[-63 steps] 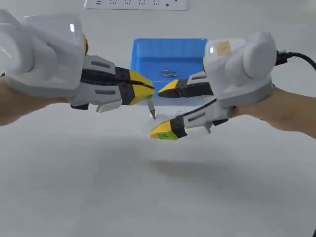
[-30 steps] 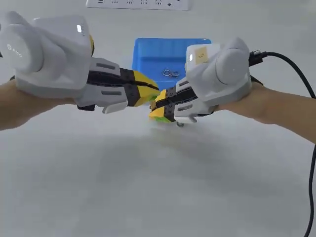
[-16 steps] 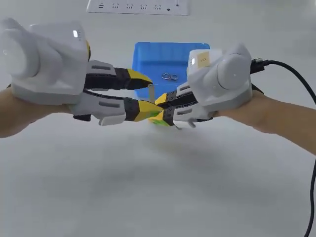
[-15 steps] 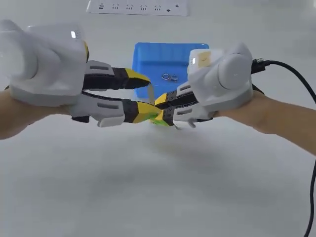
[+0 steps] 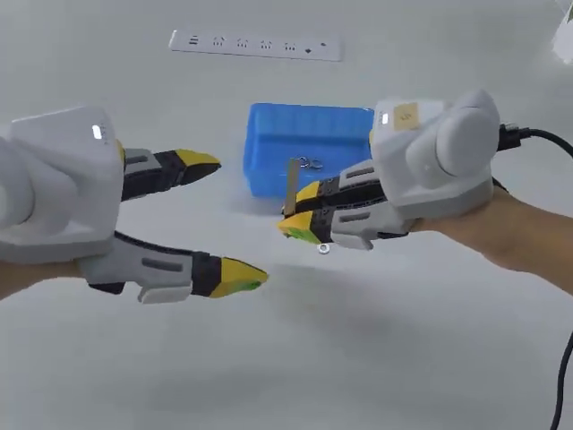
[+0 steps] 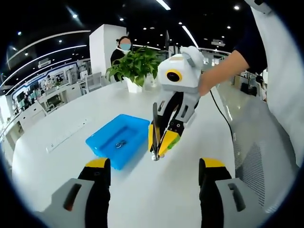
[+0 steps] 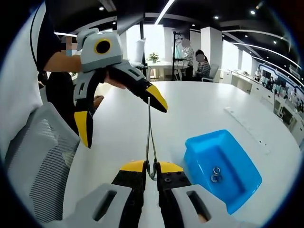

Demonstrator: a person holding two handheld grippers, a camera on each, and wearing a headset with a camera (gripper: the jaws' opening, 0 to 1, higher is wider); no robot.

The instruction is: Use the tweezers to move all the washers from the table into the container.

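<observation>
My right gripper point(image 5: 295, 224) is shut on thin metal tweezers point(image 5: 292, 184), which stick out past its yellow tips toward the blue container point(image 5: 269, 148). In the right gripper view the tweezers point(image 7: 150, 133) run straight ahead from my shut right gripper point(image 7: 151, 167). My left gripper point(image 5: 219, 218) is open and holds nothing, off to the left. Two washers point(image 5: 311, 164) lie in the container. One small washer point(image 5: 323, 248) lies on the table just under the right gripper. The left gripper view shows the right gripper point(image 6: 164, 137), the tweezers point(image 6: 155, 128) and the container point(image 6: 118, 140).
A white power strip point(image 5: 255, 43) lies at the table's far edge. A black cable point(image 5: 537, 134) trails from the right gripper. A potted plant point(image 6: 137, 66) stands at the table's end, and a mesh chair point(image 7: 38, 156) sits beside the table. People stand in the background.
The right gripper shut on the tweezers that the left gripper held. The left gripper then opened, let go and drew back to the left.
</observation>
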